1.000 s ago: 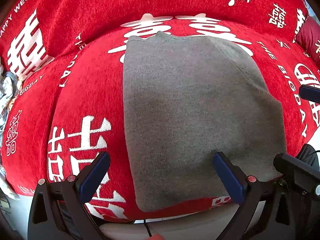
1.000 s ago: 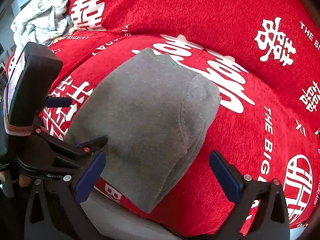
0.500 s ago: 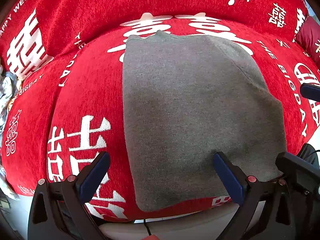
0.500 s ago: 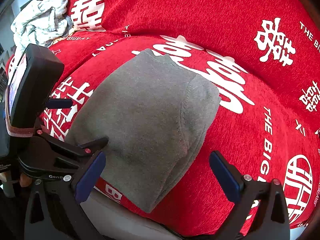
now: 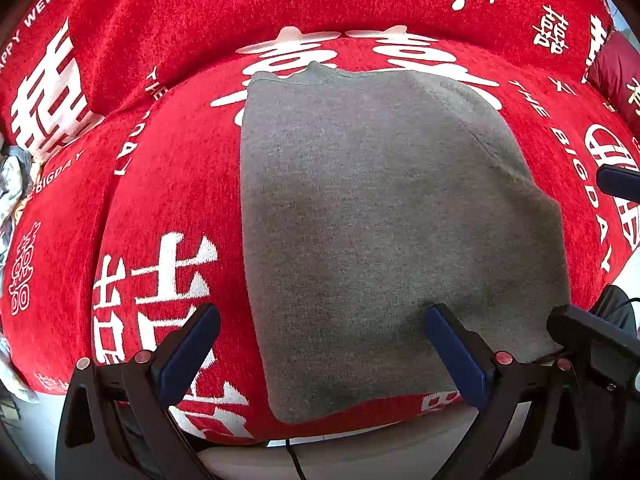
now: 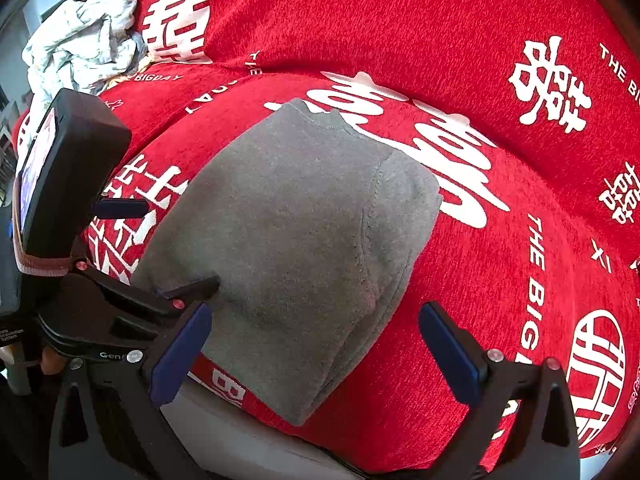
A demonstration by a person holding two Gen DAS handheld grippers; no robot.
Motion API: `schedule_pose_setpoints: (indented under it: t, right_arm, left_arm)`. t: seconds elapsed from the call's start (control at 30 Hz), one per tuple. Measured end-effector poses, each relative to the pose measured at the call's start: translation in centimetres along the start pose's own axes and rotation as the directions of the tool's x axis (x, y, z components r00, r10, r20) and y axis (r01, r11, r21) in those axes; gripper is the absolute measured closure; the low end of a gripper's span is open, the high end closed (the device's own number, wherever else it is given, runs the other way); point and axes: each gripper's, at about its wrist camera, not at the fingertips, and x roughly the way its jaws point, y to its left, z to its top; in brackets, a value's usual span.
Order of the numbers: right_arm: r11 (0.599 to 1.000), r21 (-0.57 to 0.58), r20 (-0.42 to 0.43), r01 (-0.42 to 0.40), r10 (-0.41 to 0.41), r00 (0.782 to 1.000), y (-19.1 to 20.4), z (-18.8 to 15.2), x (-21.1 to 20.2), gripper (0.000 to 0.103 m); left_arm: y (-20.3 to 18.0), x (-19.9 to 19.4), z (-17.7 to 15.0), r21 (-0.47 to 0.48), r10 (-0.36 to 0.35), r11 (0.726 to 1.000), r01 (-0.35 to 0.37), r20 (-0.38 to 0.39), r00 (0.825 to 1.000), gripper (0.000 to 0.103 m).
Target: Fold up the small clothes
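A grey knit garment (image 5: 380, 220) lies flat and folded lengthwise on the red sofa seat, its collar at the far end; it also shows in the right wrist view (image 6: 296, 240). My left gripper (image 5: 320, 348) is open and empty, hovering over the garment's near hem at the seat's front edge. My right gripper (image 6: 316, 348) is open and empty over the garment's near right corner. The left gripper's body (image 6: 68, 200) shows at the left of the right wrist view.
The sofa is covered by a red cloth with white characters (image 5: 160, 272). A pile of crumpled pale clothes (image 6: 80, 48) lies at the sofa's far left. A dark red cushion (image 5: 616, 68) is at the far right. The seat's front edge drops to a pale floor (image 6: 248, 440).
Almost nothing differs. Both grippers stay open and hover at the garment's near end, with only a slight drift.
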Motion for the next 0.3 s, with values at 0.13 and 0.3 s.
schedule_pose_setpoints:
  t: [0.13, 0.3]
  right_arm:
    - [1.000, 0.001, -0.002, 0.001, -0.001, 1.000, 0.04, 0.04, -0.01, 0.000]
    - [1.000, 0.005, -0.007, 0.005, -0.005, 1.000, 0.33, 0.00, 0.05, 0.000]
  left_arm:
    - [0.17, 0.05, -0.06, 0.000, -0.005, 1.000, 0.005, -0.004, 1.000, 0.000]
    - [0.51, 0.12, -0.26, -0.012, -0.021, 1.000, 0.021, -0.007, 1.000, 0.000]
